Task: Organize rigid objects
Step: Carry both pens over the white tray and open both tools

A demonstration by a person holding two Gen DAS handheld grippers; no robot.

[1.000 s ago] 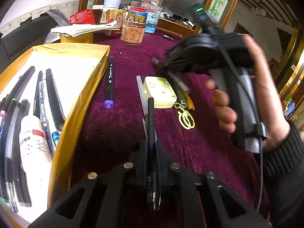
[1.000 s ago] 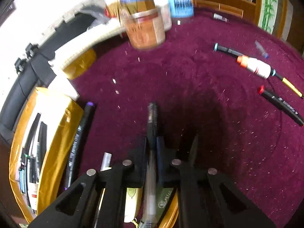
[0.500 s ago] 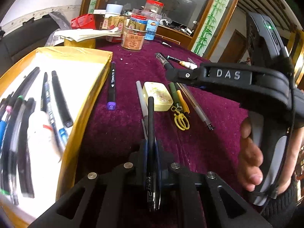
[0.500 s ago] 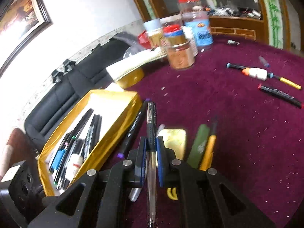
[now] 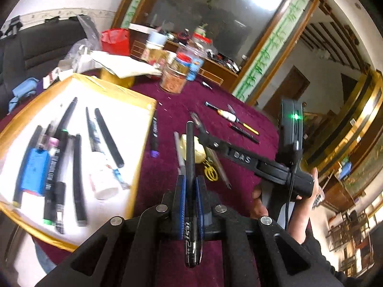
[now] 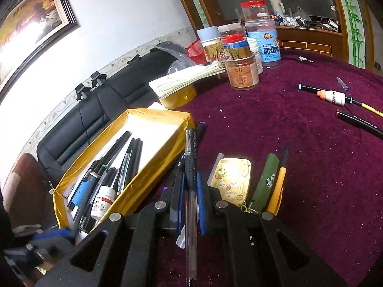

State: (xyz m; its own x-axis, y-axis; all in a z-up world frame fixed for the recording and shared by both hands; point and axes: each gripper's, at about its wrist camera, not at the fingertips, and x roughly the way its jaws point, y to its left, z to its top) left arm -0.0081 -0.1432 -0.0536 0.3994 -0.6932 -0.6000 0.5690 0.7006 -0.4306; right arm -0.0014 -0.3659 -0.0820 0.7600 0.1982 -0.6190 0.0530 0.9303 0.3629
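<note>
Roughly midway: left tongs (image 5: 190,191) are gripping a black pen (image 5: 190,167), right tongs (image 6: 190,191) a clear pen (image 6: 190,203), both hanging just right of the gold box (image 6: 153,114) already holding pens, while markers are lying ahead on the worktop (image 6: 299,155).

A black pen (image 5: 190,167) with white lettering near its rear end is clamped lengthwise between the blue pads of the left gripper (image 5: 190,186). A clear-barrelled pen (image 6: 190,179) with a black ribbed grip is pinched the same way by the right gripper (image 6: 190,189). A gold-edged box (image 6: 153,165) with a white floor is seen on the maroon cloth; dark pens, a blue item and a small white bottle (image 6: 102,202) are laid inside. More pens and markers are scattered on the cloth.
</note>
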